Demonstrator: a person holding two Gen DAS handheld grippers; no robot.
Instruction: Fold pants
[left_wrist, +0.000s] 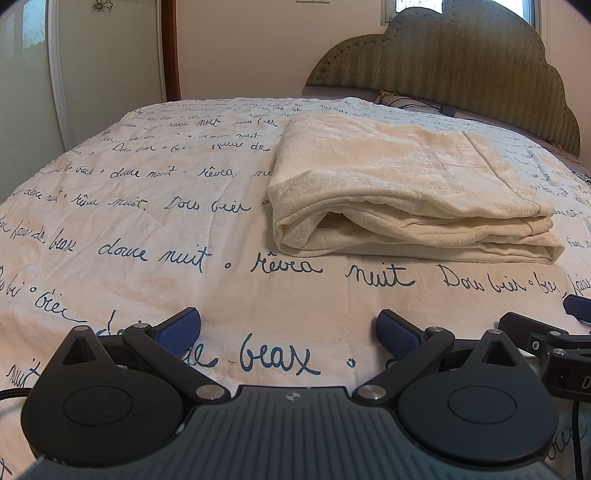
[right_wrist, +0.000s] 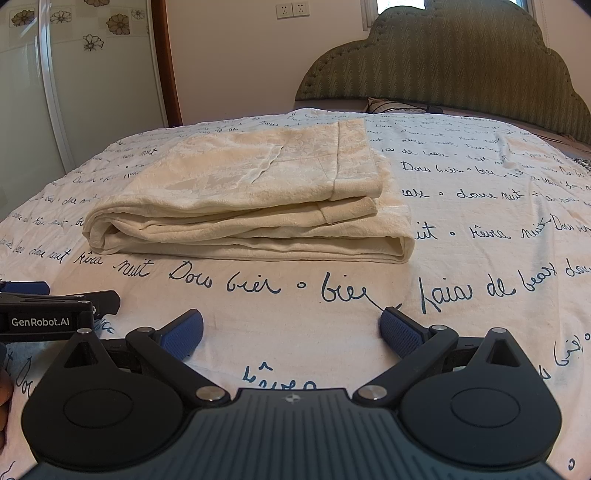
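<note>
We hold our left gripper (left_wrist: 290, 332) low over the bedspread (left_wrist: 147, 221), and its two blue pads (left_wrist: 181, 328) stand wide apart with nothing between them, only the white cloth with dark blue handwriting printed on it. Our right gripper (right_wrist: 291, 330) is in the same state: its jaws are wide and empty, and it hovers just above the bedspread near the front edge of the bed. The cream pants (left_wrist: 402, 199) lie folded in a flat, thick bundle on the bedspread, ahead of both grippers and apart from them; no finger touches the fabric. In the left wrist view the bundle sits ahead and to the right, and in the right wrist view it sits ahead and to the left, so the pants are between the two lines of sight. Several layers show at the near edge of the bundle, with a rounded fold at its left end. Each gripper appears at the edge of the other's view, so they are close side by side. Behind the bed stands a green padded headboard (right_wrist: 461, 62) against the wall.
</note>
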